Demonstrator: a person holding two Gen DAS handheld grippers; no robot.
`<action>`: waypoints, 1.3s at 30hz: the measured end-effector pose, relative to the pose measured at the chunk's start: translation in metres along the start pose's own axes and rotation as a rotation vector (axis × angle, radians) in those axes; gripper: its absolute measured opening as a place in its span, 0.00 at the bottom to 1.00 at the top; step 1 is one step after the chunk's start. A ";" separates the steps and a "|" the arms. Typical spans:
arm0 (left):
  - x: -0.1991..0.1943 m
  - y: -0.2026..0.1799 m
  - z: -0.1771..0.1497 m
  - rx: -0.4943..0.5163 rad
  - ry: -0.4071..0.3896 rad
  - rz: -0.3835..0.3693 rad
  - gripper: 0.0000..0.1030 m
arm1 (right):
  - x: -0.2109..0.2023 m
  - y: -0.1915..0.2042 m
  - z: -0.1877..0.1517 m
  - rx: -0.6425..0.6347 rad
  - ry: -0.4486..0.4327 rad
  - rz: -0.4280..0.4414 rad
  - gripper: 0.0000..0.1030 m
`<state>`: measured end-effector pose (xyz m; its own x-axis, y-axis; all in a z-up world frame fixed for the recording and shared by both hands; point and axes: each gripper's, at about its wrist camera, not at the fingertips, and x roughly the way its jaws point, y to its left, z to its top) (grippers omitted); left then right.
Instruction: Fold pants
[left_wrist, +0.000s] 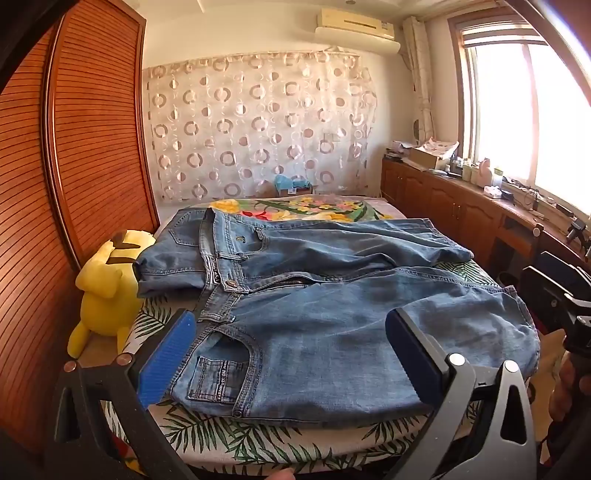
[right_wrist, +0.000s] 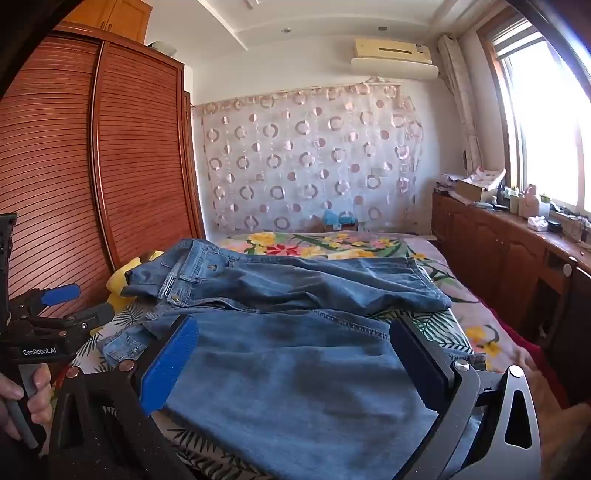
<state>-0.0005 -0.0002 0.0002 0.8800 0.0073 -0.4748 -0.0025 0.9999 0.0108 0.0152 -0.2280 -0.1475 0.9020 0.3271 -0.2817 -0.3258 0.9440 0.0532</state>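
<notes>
Blue denim jeans lie spread across the bed, waistband to the left, legs running right, the far leg rumpled over the near one. They also show in the right wrist view. My left gripper is open and empty, hovering above the near hip pocket and thigh. My right gripper is open and empty above the near leg. The left gripper also shows at the left edge of the right wrist view.
The bed has a leaf-and-flower sheet. A yellow plush toy sits at the bed's left edge by the brown wardrobe. A wooden cabinet with clutter runs along the right wall under the window.
</notes>
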 end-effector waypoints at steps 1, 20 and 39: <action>0.000 0.000 0.000 0.000 0.002 0.002 1.00 | 0.000 0.000 0.000 0.001 -0.001 -0.001 1.00; -0.012 -0.008 0.006 0.004 -0.011 -0.006 1.00 | 0.000 -0.001 -0.002 0.017 0.009 -0.001 1.00; -0.009 0.000 0.002 -0.012 -0.040 -0.024 1.00 | 0.000 -0.001 -0.003 0.013 0.009 -0.005 1.00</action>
<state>-0.0073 -0.0006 0.0059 0.8984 -0.0170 -0.4389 0.0134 0.9998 -0.0113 0.0145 -0.2286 -0.1504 0.9009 0.3221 -0.2910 -0.3175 0.9461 0.0644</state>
